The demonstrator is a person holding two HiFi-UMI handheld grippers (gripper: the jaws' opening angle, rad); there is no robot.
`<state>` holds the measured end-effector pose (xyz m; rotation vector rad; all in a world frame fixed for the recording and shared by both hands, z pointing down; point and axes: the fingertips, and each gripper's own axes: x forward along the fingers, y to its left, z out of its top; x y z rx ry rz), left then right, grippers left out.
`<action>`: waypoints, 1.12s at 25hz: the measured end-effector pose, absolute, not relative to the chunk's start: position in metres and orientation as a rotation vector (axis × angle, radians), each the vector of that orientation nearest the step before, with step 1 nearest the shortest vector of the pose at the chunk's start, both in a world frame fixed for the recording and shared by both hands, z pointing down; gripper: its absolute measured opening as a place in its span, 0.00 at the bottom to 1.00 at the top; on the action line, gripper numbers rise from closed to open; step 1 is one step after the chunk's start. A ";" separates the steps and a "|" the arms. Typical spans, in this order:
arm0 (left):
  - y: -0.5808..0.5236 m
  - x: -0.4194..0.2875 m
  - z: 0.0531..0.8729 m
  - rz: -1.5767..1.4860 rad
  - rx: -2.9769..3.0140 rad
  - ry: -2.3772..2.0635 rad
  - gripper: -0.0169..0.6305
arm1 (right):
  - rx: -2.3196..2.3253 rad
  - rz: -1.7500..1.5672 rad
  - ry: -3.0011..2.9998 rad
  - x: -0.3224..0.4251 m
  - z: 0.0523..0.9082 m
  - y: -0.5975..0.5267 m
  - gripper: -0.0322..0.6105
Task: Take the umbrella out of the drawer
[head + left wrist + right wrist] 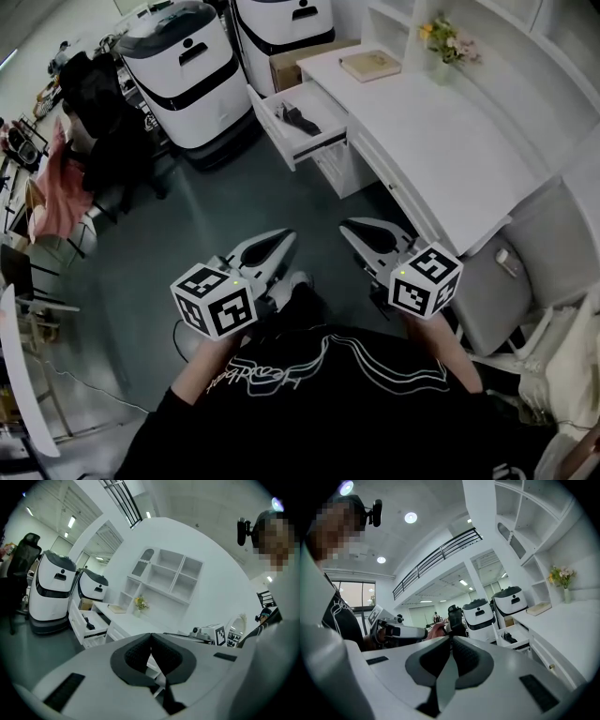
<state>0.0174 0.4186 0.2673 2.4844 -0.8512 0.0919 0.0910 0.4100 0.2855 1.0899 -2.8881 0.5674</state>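
The small black folded umbrella (300,118) lies in the open white drawer (281,133) at the left end of the white desk (450,141). Both grippers are held low in front of the person, well short of the drawer, over the dark floor. My left gripper (285,235) has its jaws together with nothing between them, and my right gripper (348,227) beside it is also shut and empty. In the left gripper view the umbrella (89,626) shows far off at the left beyond the gripper (151,635). In the right gripper view the drawer (514,641) is at the right.
Two white-and-black machines (183,70) stand on the floor beside the drawer, with a cardboard box (291,66) behind it. A book (370,64) and a vase of flowers (445,45) sit on the desk. A grey chair (525,281) is at the right, a black office chair (98,112) at the left.
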 end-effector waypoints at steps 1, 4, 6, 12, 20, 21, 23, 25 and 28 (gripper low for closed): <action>0.411 0.016 0.270 0.092 2.481 -0.852 0.06 | 1.091 0.570 -2.884 0.090 0.289 0.402 0.13; 0.382 0.012 0.278 0.092 2.470 -0.850 0.06 | 1.097 0.573 -2.877 0.086 0.296 0.374 0.13; 0.358 0.009 0.281 0.093 2.465 -0.843 0.06 | 1.102 0.582 -2.874 0.084 0.298 0.350 0.13; 0.261 0.002 0.291 0.115 2.422 -0.801 0.06 | 1.142 0.659 -2.824 0.077 0.310 0.258 0.13; 0.090 -0.012 0.311 0.152 2.359 -0.761 0.06 | 1.181 0.746 -2.748 0.063 0.329 0.094 0.13; 0.067 -0.015 0.312 0.154 2.354 -0.759 0.06 | 1.186 0.749 -2.740 0.061 0.330 0.073 0.13; 0.025 -0.020 0.314 0.159 2.348 -0.755 0.06 | 1.197 0.755 -2.722 0.058 0.332 0.034 0.13; -0.012 -0.025 0.318 0.162 2.342 -0.748 0.06 | 1.210 0.761 -2.703 0.056 0.334 -0.001 0.13; -0.054 -0.031 0.326 0.166 2.331 -0.732 0.06 | 1.222 0.756 -2.681 0.051 0.335 -0.040 0.13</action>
